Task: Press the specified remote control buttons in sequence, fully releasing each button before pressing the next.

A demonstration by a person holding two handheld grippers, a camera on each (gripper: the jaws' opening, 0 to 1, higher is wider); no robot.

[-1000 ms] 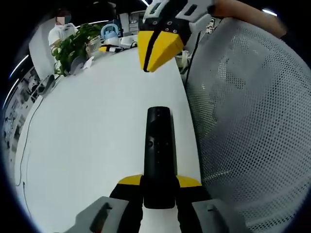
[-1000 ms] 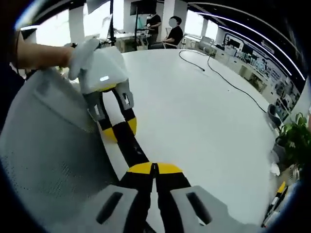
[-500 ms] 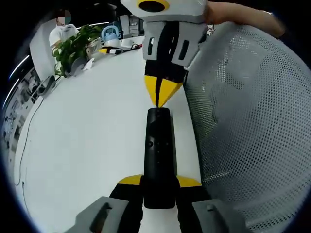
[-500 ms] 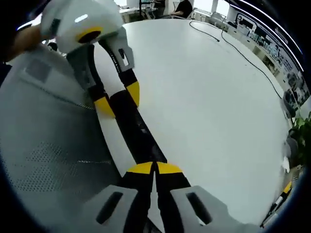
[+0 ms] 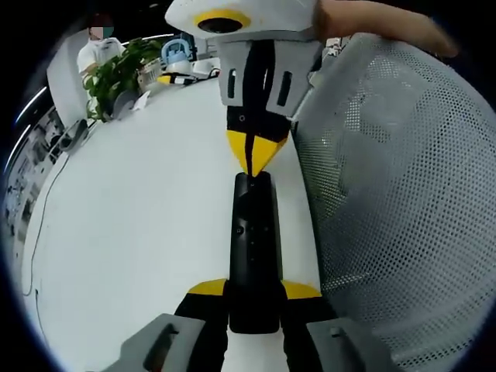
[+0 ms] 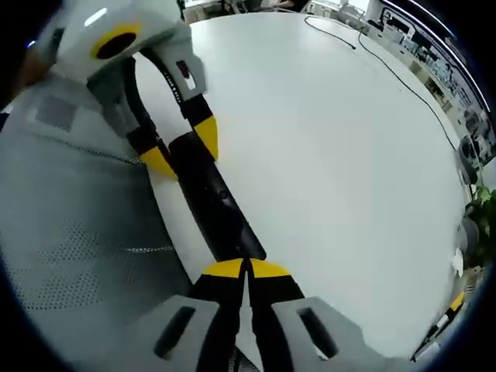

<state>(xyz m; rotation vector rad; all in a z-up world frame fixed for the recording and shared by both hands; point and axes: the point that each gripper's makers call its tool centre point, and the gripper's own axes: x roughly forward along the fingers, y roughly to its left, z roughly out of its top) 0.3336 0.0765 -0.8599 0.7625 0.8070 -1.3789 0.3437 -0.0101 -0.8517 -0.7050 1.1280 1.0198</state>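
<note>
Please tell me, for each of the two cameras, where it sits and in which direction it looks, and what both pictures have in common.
Left gripper view: sits on the left claw, looks along the black remote it clamps, over the white table; the right claw, shut, faces it, with a person's hand above.
Right gripper view: sits on the right claw, looks back down the remote to the left claw.
Shared: remote, both claws, table, grey mesh chair back.
</note>
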